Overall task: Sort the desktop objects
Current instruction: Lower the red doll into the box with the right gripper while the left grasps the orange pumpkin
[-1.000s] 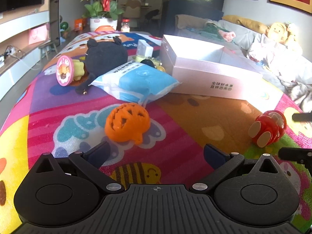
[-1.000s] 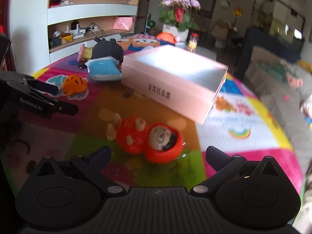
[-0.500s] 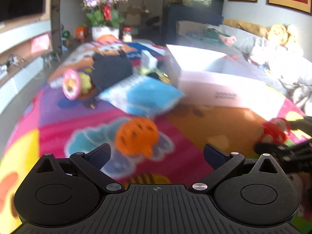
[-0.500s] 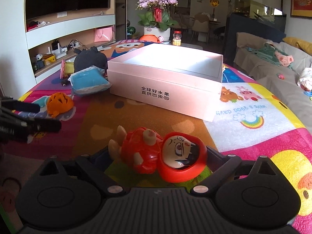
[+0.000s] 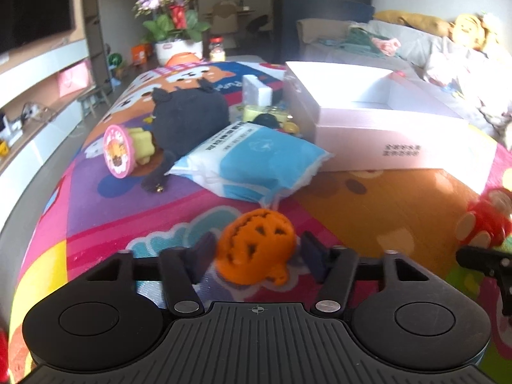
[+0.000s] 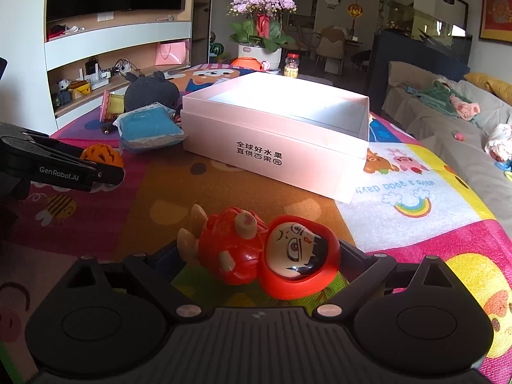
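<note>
An orange pumpkin toy (image 5: 256, 246) sits on the colourful mat between the fingers of my left gripper (image 5: 258, 251). The jaws are closing, and both blue pads sit against the pumpkin's sides. A red doll toy (image 6: 265, 252) lies on its side between the fingers of my right gripper (image 6: 256, 256), filling the wide gap, with the pads against its feet and hood. The open pink box (image 6: 272, 150) stands just beyond. In the right wrist view, the left gripper (image 6: 64, 166) reaches the pumpkin (image 6: 100, 156) at far left.
A blue-and-white pack (image 5: 256, 163) lies just behind the pumpkin, leaning toward the pink box (image 5: 384, 140). A black plush (image 5: 188, 118) and a pink round toy (image 5: 116, 150) lie further back left. Small items crowd the box's far-left corner. A sofa runs along the right.
My left gripper has come forward onto the pumpkin and its jaws have drawn in from wide to the pumpkin's sides. My right gripper has moved up around the red doll.
</note>
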A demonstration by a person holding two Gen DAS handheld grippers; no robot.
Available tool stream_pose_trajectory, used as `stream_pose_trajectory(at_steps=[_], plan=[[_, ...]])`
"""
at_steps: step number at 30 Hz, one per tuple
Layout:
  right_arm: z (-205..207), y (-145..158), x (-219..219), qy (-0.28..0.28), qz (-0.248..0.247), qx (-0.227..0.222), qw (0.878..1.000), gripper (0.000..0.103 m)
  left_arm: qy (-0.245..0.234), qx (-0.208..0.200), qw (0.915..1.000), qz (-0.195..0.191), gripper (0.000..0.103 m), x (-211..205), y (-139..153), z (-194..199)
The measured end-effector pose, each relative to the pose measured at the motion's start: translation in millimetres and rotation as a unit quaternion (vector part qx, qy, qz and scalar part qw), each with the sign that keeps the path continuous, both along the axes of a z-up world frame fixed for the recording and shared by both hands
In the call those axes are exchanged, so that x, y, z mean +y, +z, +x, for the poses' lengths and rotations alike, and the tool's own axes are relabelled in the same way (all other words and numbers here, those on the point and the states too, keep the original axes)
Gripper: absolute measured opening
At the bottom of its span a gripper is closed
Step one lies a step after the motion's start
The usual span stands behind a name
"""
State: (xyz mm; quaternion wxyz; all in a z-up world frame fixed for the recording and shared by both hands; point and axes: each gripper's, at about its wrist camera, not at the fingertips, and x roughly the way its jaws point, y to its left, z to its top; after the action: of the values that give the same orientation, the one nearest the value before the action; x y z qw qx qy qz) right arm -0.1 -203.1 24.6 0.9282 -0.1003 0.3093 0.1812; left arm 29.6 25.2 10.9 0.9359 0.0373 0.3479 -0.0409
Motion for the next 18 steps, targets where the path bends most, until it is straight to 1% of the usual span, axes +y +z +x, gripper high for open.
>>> stream_pose_trajectory(at_steps=[2,5,7,9,12,13,14,15,16,17,18], plan=[[-3,2,-1,0.009,0.003,0.005,1.0,0.096,-0.019,-0.005,0.9998,0.002,0.06,-4,4,-9],[-13,13,-8,0.031,0.013,0.015,0.999,0.096,-0.066,-0.029,0.9974,0.009,0.06,-18,18,-29],[-20,28,-16,0.042,0.017,0.006,0.999,0.096,-0.094,-0.049,0.9944,-0.003,0.06,-28,35,-37],[-26,52,-27,0.043,0.016,-0.026,0.999,0.096,-0.117,-0.078,0.99,-0.008,0.06,-40,54,-35],[-23,94,-43,0.026,0.019,-0.088,0.996,0.096,-0.142,-0.13,0.9813,-0.005,0.06,-67,78,-11],[-17,107,-47,0.02,0.021,-0.103,0.994,0.096,-0.147,-0.146,0.9783,-0.005,0.053,-77,82,-1],[-10,118,-49,0.014,0.024,-0.115,0.993,0.096,-0.153,-0.16,0.9751,-0.008,0.049,-88,85,15],[-1,127,-50,0.01,0.026,-0.125,0.992,0.096,-0.155,-0.168,0.9735,-0.013,0.051,-96,86,27],[11,134,-50,0.006,0.028,-0.133,0.991,0.096,-0.153,-0.173,0.9726,-0.024,0.057,-104,85,44],[25,140,-49,-0.001,0.032,-0.136,0.99,0.096,-0.15,-0.169,0.9737,-0.029,0.063,-109,83,57],[40,144,-47,-0.008,0.037,-0.133,0.99,0.096,-0.145,-0.158,0.9762,-0.032,0.072,-111,80,67]])
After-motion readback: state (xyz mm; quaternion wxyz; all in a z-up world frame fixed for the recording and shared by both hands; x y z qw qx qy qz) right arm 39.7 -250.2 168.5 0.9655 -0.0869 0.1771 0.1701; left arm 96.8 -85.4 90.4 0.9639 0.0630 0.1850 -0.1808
